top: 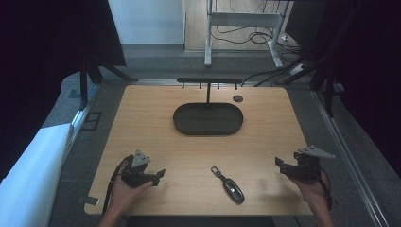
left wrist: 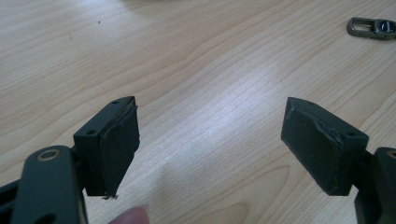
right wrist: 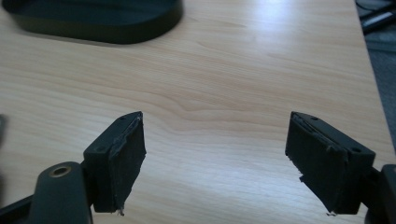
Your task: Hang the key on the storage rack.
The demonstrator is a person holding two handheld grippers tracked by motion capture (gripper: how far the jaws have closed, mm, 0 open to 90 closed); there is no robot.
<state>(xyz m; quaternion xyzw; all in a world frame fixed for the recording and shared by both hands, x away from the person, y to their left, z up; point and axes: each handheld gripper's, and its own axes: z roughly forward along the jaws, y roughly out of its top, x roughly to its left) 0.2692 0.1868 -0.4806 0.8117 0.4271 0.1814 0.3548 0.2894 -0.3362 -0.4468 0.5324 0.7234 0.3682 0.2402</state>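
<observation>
High view: a car key fob with a metal clip (top: 230,185) lies flat on the wooden table (top: 265,123), near the front edge, between the left gripper (top: 160,175) and the right gripper (top: 279,164) and touching neither. A dark oval tray (top: 208,118) on a hook stand sits well behind it.

Left gripper view: the jaws stand wide apart over bare wood, nothing between them. The fob's clip (left wrist: 372,27) shows at the upper right, well clear of the jaws.

Right gripper view: the jaws are spread wide, empty. The tray's wall (right wrist: 107,21) lies at the upper left.
</observation>
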